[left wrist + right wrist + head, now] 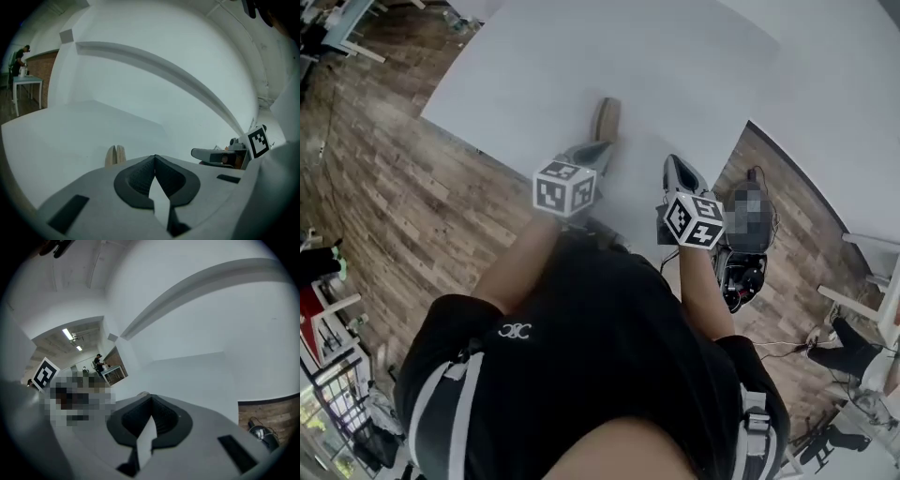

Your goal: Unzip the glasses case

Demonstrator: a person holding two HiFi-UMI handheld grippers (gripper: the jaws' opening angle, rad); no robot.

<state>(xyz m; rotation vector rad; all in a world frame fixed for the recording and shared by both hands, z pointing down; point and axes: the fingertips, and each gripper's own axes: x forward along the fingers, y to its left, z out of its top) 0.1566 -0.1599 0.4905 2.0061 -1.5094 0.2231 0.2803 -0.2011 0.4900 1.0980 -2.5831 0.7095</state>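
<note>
A tan glasses case (605,120) lies on the white table (675,66), zipped up as far as I can tell. My left gripper (602,147) is shut and empty, its tips just short of the case's near end. In the left gripper view the case (115,155) shows just left of and beyond the touching pads of the left gripper (154,157). My right gripper (673,161) is also shut and empty, to the right of the case and clear of it. In the right gripper view a sliver of the tan case (142,393) peeks over the right gripper (151,398).
The table's near edge (478,142) runs diagonally over wood flooring (384,206). Dark equipment and cables (742,274) lie on the floor at right, beside white furniture legs (872,309). A person stands at a distant table (21,77).
</note>
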